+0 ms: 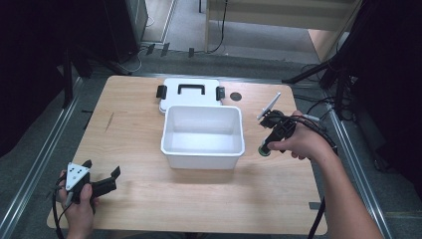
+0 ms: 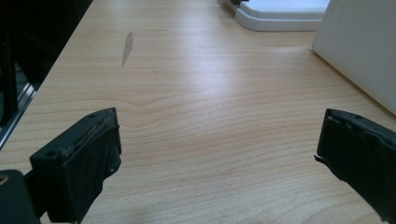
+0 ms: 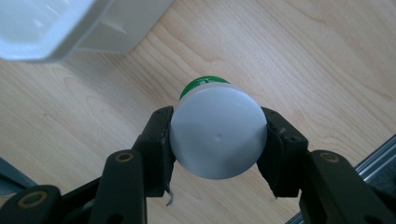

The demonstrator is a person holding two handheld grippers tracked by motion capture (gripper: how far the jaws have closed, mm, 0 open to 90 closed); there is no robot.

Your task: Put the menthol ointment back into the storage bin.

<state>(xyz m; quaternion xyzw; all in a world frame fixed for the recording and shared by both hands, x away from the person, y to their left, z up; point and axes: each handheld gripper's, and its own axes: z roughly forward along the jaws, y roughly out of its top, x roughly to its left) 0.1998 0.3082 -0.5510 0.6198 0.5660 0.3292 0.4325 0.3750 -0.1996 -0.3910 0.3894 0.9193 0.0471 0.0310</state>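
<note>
White-capped bottle (image 3: 218,138) sits clamped in right gripper (image 3: 218,140) beside bin (image 1: 203,136); left gripper (image 1: 102,180) gapes over bare table (image 1: 134,149).

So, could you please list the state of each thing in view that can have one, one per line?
White bin: open, upright, empty.
Lid: off, flat on the table behind the bin, touching it.
White-capped bottle: capped, gripped by its cap, off to the bin's right.
Right gripper: shut on the bottle's cap.
Left gripper: open, holding nothing, low over the table's near left part.
</note>
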